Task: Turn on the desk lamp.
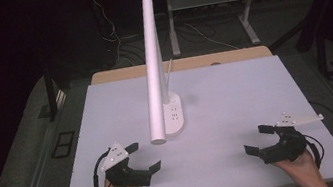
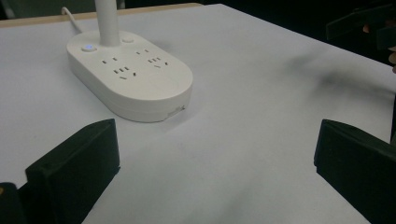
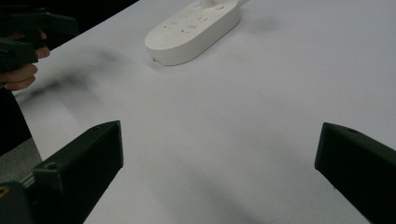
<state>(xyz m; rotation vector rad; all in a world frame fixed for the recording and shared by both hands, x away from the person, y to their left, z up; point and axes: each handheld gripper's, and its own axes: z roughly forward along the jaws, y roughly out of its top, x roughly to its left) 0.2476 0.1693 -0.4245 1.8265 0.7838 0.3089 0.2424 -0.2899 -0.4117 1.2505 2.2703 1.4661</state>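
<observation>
High view is showing you resting both hands at the near edge of the table [image 1: 255,89], left tongs [image 1: 140,157] and right tongs [image 1: 257,139] both gaping with nothing between them, while the desk lamp [image 1: 153,70] is standing untouched at the table's middle, so all the work is seemingly still waiting. The left gripper view is revealing sockets and a button on the lamp's base [image 2: 135,81], which the lamp's tube is partly hiding from above.

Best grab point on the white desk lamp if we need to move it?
Probably the upright stem just above the oval socket base, jaws closing from either side. The stem is a slim round tube that open jaws could span; the base looks broad and low. The left gripper sits nearer.
</observation>
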